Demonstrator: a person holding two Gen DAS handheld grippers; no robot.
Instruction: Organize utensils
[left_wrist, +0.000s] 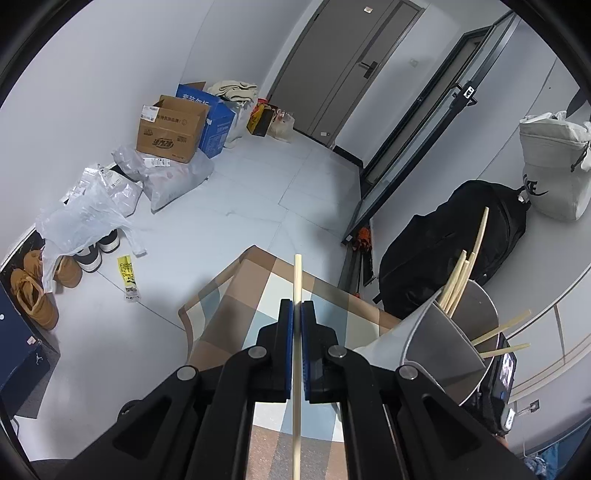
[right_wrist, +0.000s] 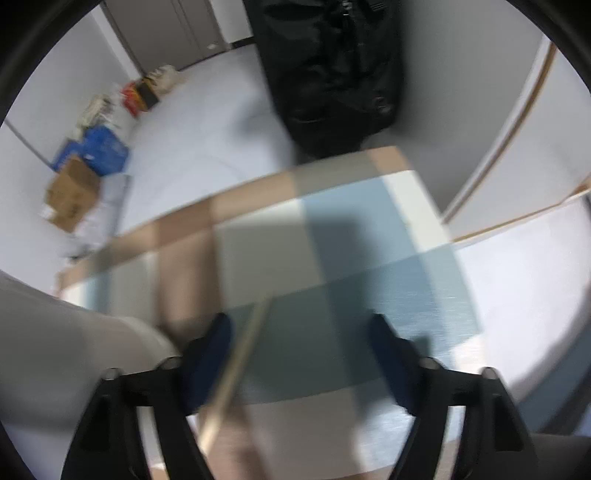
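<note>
My left gripper (left_wrist: 297, 308) is shut on a pale wooden chopstick (left_wrist: 297, 273) that runs straight along its fingers, above the checked table (left_wrist: 236, 302). To its right stands a metal utensil holder (left_wrist: 443, 343) with several chopsticks (left_wrist: 461, 273) sticking out. In the blurred right wrist view my right gripper (right_wrist: 301, 332) is open over the checked table (right_wrist: 332, 240). A chopstick (right_wrist: 240, 354) lies on the table beside its left finger, not gripped. A grey rounded shape (right_wrist: 74, 343), perhaps the holder, fills the lower left.
A black backpack (left_wrist: 454, 240) leans by the wall past the table, with a white bag (left_wrist: 554, 166) beside it. Boxes (left_wrist: 171, 129), plastic bags (left_wrist: 92, 210) and shoes (left_wrist: 37, 291) lie on the floor at left. The table's far corner (left_wrist: 255, 251) is close ahead.
</note>
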